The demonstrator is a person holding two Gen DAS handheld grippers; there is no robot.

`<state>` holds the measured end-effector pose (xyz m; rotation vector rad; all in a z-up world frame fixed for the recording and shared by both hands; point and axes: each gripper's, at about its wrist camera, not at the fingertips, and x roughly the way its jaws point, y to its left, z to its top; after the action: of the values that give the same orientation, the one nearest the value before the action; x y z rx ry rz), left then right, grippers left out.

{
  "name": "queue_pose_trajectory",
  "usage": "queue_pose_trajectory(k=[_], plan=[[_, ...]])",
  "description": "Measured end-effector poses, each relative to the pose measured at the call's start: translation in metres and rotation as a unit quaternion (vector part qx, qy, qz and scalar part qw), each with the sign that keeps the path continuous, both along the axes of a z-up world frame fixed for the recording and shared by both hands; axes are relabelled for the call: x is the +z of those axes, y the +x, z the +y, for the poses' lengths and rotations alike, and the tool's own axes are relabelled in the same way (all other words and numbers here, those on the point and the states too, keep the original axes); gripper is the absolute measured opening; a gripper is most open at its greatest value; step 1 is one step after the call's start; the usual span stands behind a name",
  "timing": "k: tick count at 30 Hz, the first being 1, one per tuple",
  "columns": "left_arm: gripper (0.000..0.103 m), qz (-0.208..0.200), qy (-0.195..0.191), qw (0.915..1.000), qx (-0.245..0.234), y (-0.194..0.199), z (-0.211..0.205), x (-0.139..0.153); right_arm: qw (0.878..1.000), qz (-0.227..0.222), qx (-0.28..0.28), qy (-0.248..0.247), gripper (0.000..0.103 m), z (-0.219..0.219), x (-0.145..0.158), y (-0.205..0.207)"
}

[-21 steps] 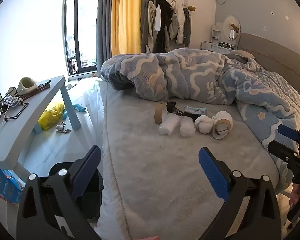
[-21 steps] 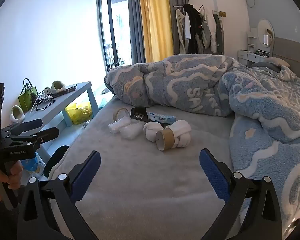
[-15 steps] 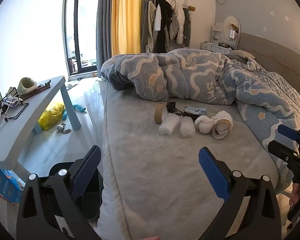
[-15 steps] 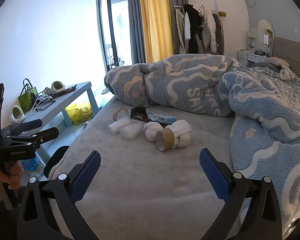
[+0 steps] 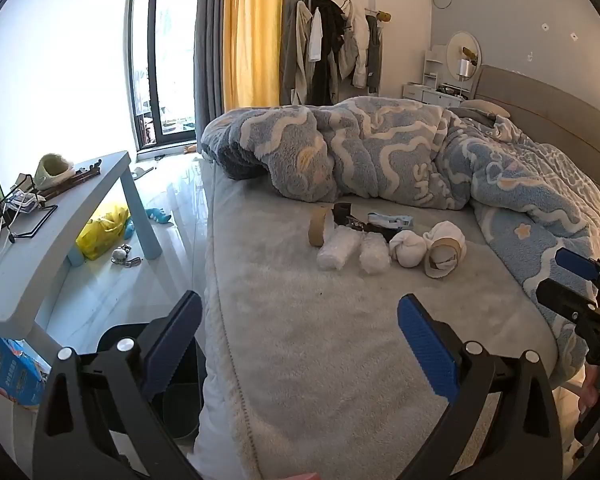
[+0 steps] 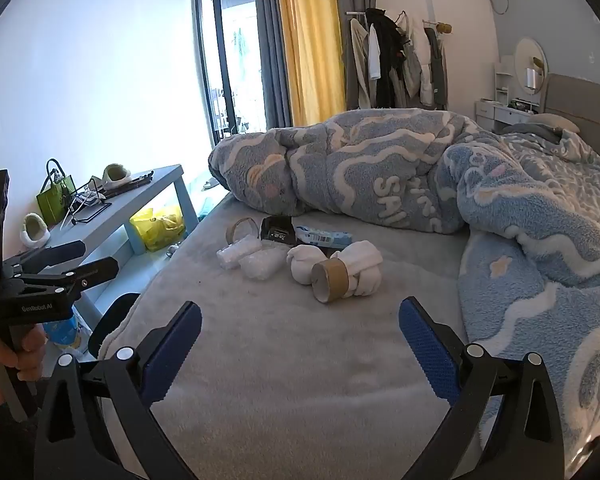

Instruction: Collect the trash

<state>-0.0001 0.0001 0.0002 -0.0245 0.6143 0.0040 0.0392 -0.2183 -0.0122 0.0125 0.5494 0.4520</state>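
Left wrist view: the left gripper point(image 5: 298, 330) stands spread wide with nothing between its blue pads, hanging over the near part of the grey bed cover point(image 5: 340, 360). The trash pile point(image 5: 384, 240) lies at about 12 o'clock from it, well apart, just in front of the bunched blue duvet point(image 5: 380, 152): a cardboard tape roll point(image 5: 319, 227) at the left end, two white crumpled wads point(image 5: 354, 250), a white ball point(image 5: 407, 248) and a second cardboard roll point(image 5: 440, 258) at the right end. Dark items and a blue-and-white wrapper behind them are partly covered and hard to name. At 7 o'clock a black bin point(image 5: 180, 396) on the floor is mostly hidden behind the left finger and the bed edge. At 3 o'clock the right gripper point(image 5: 572, 280) enters, cut off by the frame. Right wrist view: the right gripper point(image 6: 300, 332) is likewise wide apart and empty over the cover. The same pile point(image 6: 300, 258) sits at about 12 o'clock, with a cardboard roll point(image 6: 330, 280) nearest. At 9 o'clock the left gripper point(image 6: 66, 264) shows side-on, held by a hand point(image 6: 0, 364) cut off at the edge; only a dark sliver of the bin point(image 6: 112, 320) shows past the bed corner. The grey side table point(image 6: 132, 204) carries small clutter too small to make out.
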Motion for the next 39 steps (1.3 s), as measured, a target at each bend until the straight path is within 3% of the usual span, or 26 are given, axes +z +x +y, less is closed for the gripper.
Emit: queue_pose_trajectory(k=[39], plan=[[0.1,0.002,0.001,1.0,0.0,-0.0012,-0.0007,-0.0018,1.0,0.0,-0.001,0.004,0.1,-0.0004,0.0023,-0.0005]])
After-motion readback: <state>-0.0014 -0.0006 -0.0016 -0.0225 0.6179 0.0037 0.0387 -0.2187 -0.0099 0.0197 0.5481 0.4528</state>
